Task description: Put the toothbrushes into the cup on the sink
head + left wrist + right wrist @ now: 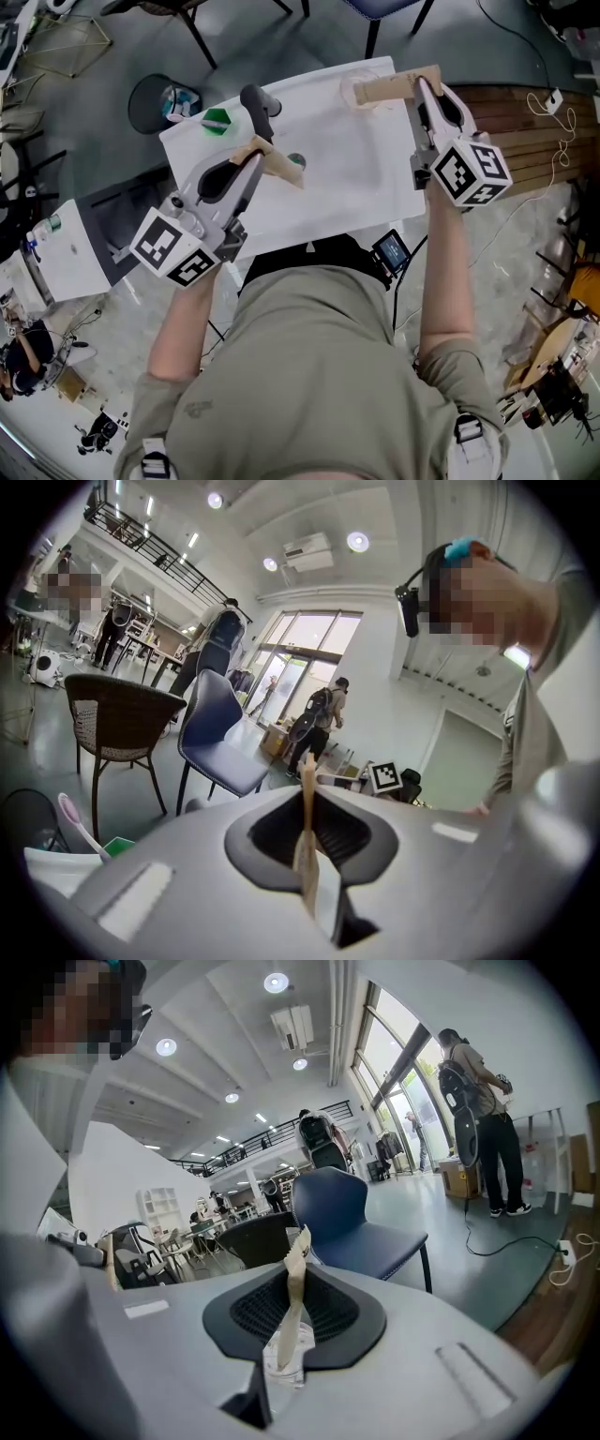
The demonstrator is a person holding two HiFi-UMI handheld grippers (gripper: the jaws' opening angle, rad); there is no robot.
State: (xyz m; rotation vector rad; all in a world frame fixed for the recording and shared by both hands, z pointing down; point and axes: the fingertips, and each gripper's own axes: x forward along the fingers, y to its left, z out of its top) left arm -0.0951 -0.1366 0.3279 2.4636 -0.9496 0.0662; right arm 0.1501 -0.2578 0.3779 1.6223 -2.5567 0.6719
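A white sink (356, 178) with a dark faucet (258, 105) stands in front of me. At its back left corner sits a green object (217, 120); the left gripper view shows that green object (117, 846) beside a pink toothbrush (71, 823). A faint clear round shape (359, 82), perhaps the cup, lies at the sink's back right. My left gripper (296, 176) hovers over the basin near the drain, jaws together and nothing in them (307, 785). My right gripper (361, 93) reaches to the clear round shape with jaws together (302, 1234). Both gripper cameras tilt up into the room.
A black round bin (155, 101) stands on the floor left of the sink. A white cabinet (66, 248) is at my left, and wooden slats (525, 112) are at the right. Chairs (220, 733) and several people stand beyond the sink.
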